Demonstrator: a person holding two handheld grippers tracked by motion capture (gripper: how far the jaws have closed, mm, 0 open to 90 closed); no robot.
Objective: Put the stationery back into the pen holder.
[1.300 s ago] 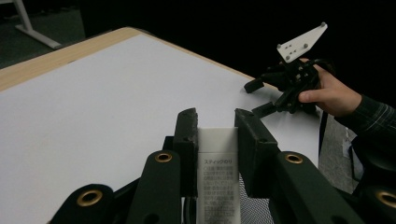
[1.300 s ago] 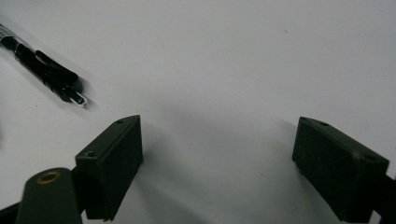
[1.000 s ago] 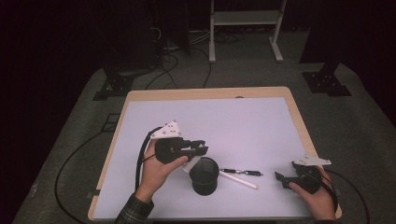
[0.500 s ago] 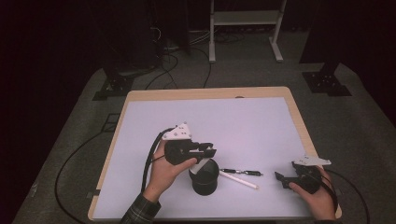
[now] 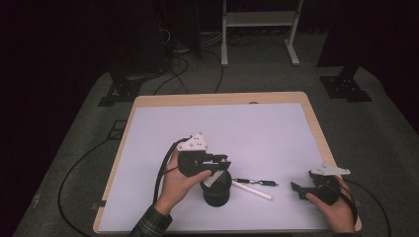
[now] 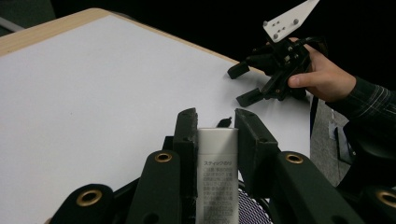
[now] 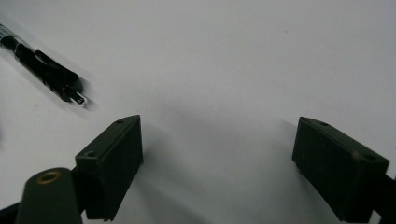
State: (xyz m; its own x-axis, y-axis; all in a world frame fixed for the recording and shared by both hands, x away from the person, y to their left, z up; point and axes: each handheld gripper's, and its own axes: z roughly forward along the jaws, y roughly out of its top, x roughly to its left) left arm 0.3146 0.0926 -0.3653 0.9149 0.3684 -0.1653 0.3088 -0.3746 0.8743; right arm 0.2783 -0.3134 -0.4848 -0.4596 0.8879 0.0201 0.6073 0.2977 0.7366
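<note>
My left gripper [image 5: 220, 164] is shut on a white glue stick [image 6: 217, 172] with printed text, gripped between its two pads. It hovers right over a black mesh cup [image 5: 217, 191], and the stick's lower end points into the cup's mouth; the mesh rim [image 6: 252, 211] shows below the jaws. My right gripper [image 5: 298, 189] rests near the table's right front corner, jaws wide open with nothing but bare white surface between them [image 7: 219, 144]. It also appears across the table in the left gripper view [image 6: 246, 84].
A black pen [image 5: 255, 182] and a white pen [image 5: 253, 190] lie on the white tabletop [image 5: 222, 128] between the cup and my right gripper. The black pen's clip end [image 7: 46, 70] lies left of my right jaws. Cables and stand legs sit on the floor beyond the table.
My left gripper has moved right with the glue stick, from beside the cup to directly above it. The right gripper has stayed put.
</note>
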